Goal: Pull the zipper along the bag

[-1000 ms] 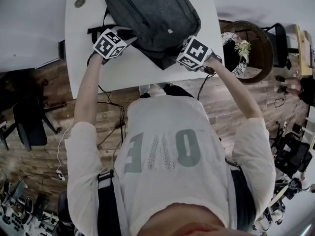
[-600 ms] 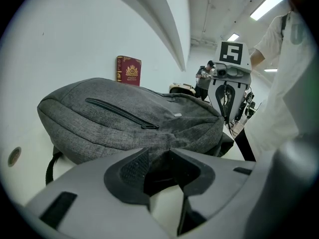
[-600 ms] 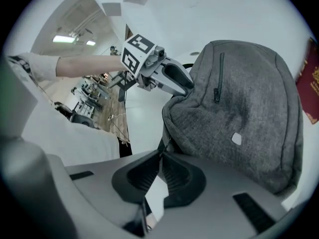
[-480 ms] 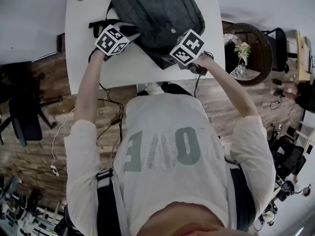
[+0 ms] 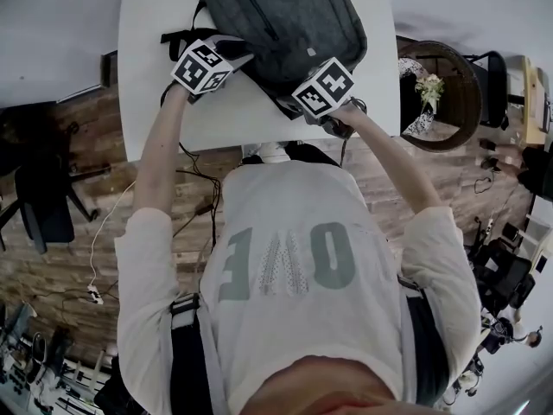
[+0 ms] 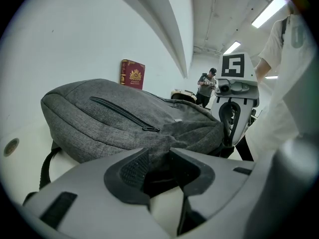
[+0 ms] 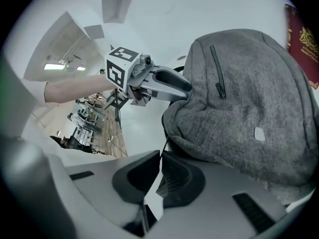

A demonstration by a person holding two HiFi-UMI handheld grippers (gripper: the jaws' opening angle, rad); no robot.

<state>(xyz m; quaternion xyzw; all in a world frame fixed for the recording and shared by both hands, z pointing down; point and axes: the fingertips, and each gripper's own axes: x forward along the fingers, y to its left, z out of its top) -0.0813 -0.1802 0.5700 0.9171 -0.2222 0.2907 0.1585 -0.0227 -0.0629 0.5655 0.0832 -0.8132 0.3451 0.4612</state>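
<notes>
L hand-held gripper (image 6: pixel 159 156) tight on bag (image 6: pixel 124 118), R hand-held gripper (image 7: pixel 160 156) tight on zip-pull (image 7: pixel 165 145)

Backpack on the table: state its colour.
Mottled grey backpack, shown best in the right gripper view.

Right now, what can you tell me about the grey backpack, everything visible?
The backpack is grey woven-looking fabric, lying front up on the white table, with a closed slanted pocket zipper, a small pale tag and a black strap at one side. The left claw pinches its near edge; the right claw is shut on a thin dark pull at that edge.
</notes>
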